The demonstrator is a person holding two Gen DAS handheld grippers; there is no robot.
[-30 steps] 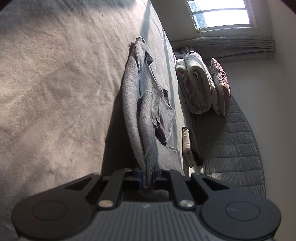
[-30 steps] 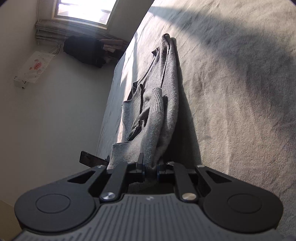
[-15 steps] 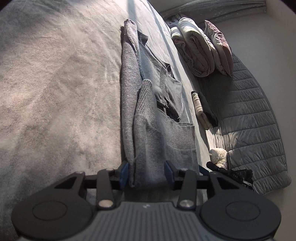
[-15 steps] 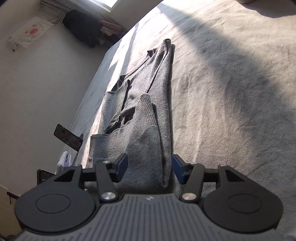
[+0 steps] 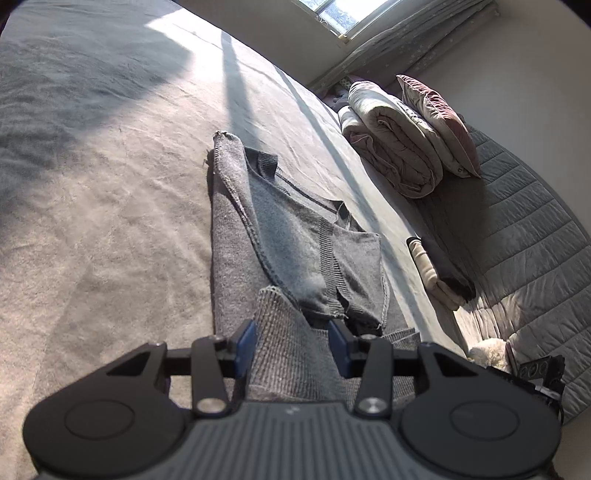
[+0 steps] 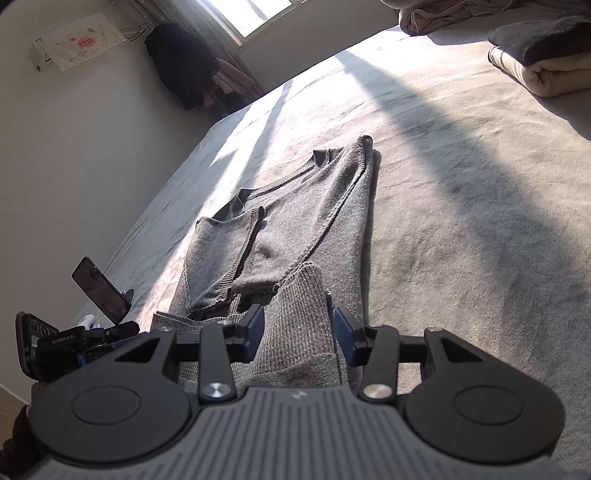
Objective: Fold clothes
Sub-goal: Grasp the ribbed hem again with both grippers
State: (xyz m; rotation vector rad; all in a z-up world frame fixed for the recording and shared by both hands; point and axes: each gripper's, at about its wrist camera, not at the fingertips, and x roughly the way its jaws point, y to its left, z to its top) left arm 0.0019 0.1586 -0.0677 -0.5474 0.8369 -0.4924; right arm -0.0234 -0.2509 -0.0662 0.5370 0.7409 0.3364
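The grey bed cover (image 5: 92, 229) spreads ahead of both jaws. The grey sweater (image 5: 295, 236) lies flat on it, folded lengthwise, its ribbed cuff between each pair of blue pads. The left gripper (image 5: 291, 345) and right gripper (image 6: 299, 328) both stand spread wide, gripping nothing. 1 phone (image 6: 99, 291) leans left of the right jaws.

One grey knit sweater (image 5: 295, 236) lies on one bed (image 5: 92, 221), and two tools are in view: the left tool (image 5: 291, 341) and the right tool (image 6: 299, 326). At the bed's side there is one rolled quilt (image 5: 391, 136), one dark red pillow (image 5: 439, 110) and one small stack of two folded garments (image 5: 439, 273), a cream one under a dark one. One phone (image 6: 99, 290) stands propped at the bed's edge, and one window (image 5: 347, 13) shows in the far wall.
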